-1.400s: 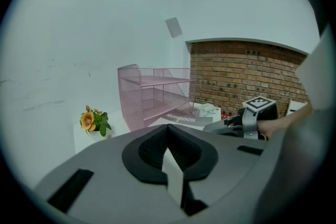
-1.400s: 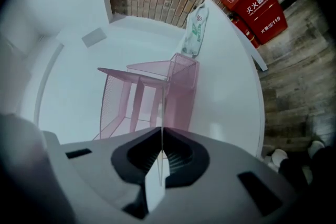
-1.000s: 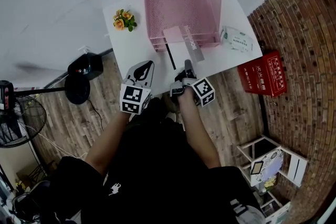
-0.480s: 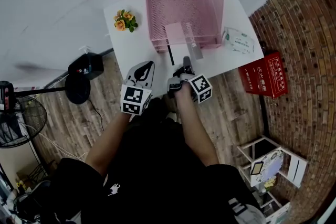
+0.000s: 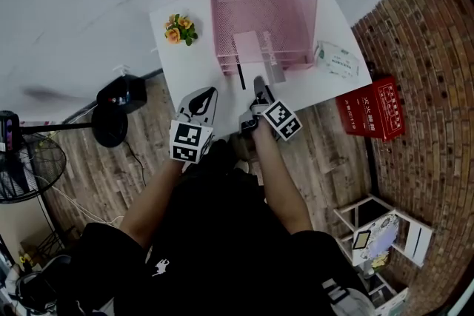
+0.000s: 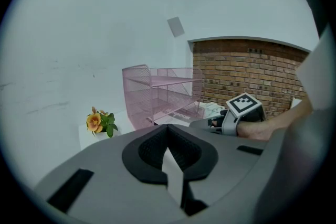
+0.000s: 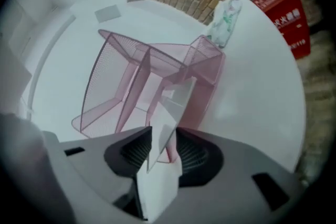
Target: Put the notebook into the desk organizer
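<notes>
The pink mesh desk organizer (image 5: 296,7) stands on the white table (image 5: 192,63); it also shows in both gripper views (image 7: 118,81) (image 6: 157,94). The grey notebook (image 5: 269,55) leans with its far end inside the organizer's right compartment. My right gripper (image 5: 258,86) is at the near end of the notebook (image 7: 176,105). Its jaws (image 7: 163,135) are opening, with the notebook's edge between them and a gap at each pad. My left gripper (image 5: 209,92) hovers over the table's front edge, shut and empty (image 6: 168,131).
A black pen (image 5: 241,75) lies in front of the organizer. A small flower pot (image 5: 178,28) sits at the table's left and a tissue pack (image 5: 333,57) at its right. A red box (image 5: 374,106) stands by the brick wall, and a fan (image 5: 29,170) on the floor.
The right gripper has moved slightly forward toward the organizer and its jaws have parted from the notebook. The left gripper has stayed where it was.
</notes>
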Action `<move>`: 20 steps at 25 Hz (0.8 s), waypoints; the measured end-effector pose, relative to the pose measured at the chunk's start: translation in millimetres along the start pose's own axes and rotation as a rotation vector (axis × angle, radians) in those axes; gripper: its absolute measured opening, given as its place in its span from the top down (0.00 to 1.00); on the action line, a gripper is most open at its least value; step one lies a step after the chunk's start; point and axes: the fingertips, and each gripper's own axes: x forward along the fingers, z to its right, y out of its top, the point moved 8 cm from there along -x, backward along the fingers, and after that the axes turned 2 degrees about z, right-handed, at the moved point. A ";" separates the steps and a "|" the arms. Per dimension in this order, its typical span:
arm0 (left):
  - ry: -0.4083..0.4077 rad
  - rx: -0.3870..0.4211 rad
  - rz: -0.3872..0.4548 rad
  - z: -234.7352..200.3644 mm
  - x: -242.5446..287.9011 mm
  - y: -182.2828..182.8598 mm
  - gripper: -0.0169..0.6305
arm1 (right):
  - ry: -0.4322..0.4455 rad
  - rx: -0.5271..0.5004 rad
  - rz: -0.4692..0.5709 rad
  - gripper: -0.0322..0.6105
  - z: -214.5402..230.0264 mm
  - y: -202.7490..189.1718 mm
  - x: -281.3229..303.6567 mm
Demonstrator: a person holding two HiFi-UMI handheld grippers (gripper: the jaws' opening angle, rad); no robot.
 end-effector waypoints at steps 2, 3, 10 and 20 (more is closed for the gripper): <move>-0.002 0.006 0.001 1.8 -2.0 0.6 0.97 | 0.009 -0.122 -0.059 0.65 -2.7 -1.5 -0.8; -0.003 0.008 0.002 2.9 -2.7 0.9 0.97 | 0.014 -0.179 -0.085 0.62 -3.7 -2.6 -1.9; -0.013 0.014 0.015 10.3 -7.3 3.7 0.97 | 0.016 -0.532 -0.183 0.56 -12.5 -7.1 -18.6; -0.011 0.015 0.026 11.8 -5.6 1.5 0.97 | -0.083 -0.968 -0.191 0.56 -14.9 1.9 -32.7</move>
